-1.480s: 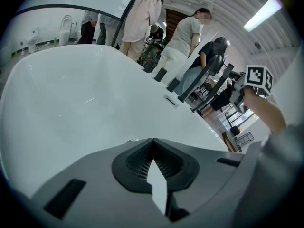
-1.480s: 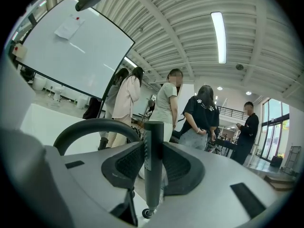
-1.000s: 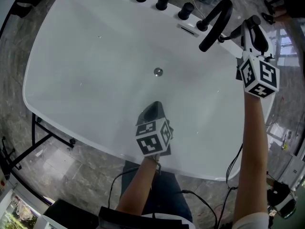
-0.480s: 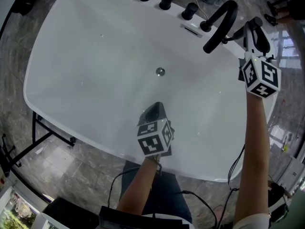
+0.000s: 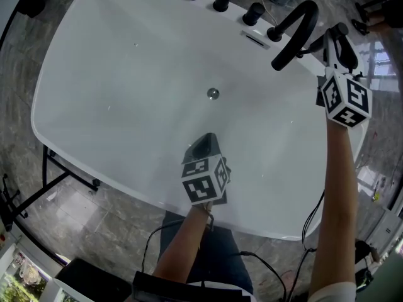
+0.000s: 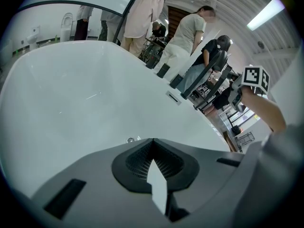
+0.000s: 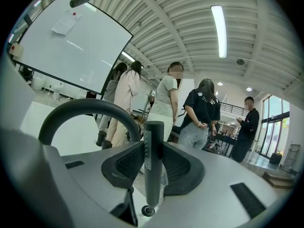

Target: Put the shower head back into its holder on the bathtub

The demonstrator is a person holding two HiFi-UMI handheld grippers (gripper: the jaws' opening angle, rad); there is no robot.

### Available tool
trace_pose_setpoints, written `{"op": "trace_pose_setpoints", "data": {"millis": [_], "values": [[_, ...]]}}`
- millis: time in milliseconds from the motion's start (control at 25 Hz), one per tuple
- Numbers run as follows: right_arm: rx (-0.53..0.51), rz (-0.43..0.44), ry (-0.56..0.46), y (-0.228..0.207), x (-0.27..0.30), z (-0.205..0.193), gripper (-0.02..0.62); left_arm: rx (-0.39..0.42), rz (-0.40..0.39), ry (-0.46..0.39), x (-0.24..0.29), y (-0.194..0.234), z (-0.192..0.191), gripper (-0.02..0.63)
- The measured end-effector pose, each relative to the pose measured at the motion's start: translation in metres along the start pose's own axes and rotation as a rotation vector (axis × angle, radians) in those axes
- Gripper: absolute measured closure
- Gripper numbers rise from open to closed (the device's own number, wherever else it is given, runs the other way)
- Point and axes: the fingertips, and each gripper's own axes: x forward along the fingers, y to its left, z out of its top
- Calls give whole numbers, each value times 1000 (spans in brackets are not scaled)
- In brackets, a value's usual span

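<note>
White bathtub on grey marbled floor (people behind); left gripper closed, empty; right gripper clamps shower head.

The slim, dark grey cylindrical shower head stands upright, clamped on both sides by the ribbed black pads of the right hand-held gripper. A row of small holes runs down its left face. Its lower end meets the small round black holder, a ring set in the rim of the bathtub; whether it is fully seated there cannot be told. The large white oval bathtub has a smooth glossy basin, and the holder sits on its far right rim.
</note>
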Motion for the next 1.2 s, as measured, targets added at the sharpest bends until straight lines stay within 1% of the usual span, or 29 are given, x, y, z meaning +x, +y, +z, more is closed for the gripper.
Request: {"op": "trace_pose_setpoints", "data": {"millis": [160, 360, 520, 840, 1080, 1200], "values": [[20, -10, 3, -3, 1, -2, 471, 23, -4, -11, 1, -2, 7, 603], [56, -26, 3, -10, 1, -7, 471, 19, -10, -21, 4, -4, 11, 603], [60, -27, 5, -10, 2, -9, 471, 23, -26, -19, 7, -10, 12, 603], [65, -25, 14, -10, 3, -15, 471, 44, -86, -12, 15, -37, 14, 603], [66, -21, 17, -11, 5, -15, 471, 97, -137, -7, 18, -63, 15, 603], [64, -17, 17, -11, 6, -15, 471, 109, -153, 4, 18, -70, 11, 603]]}}
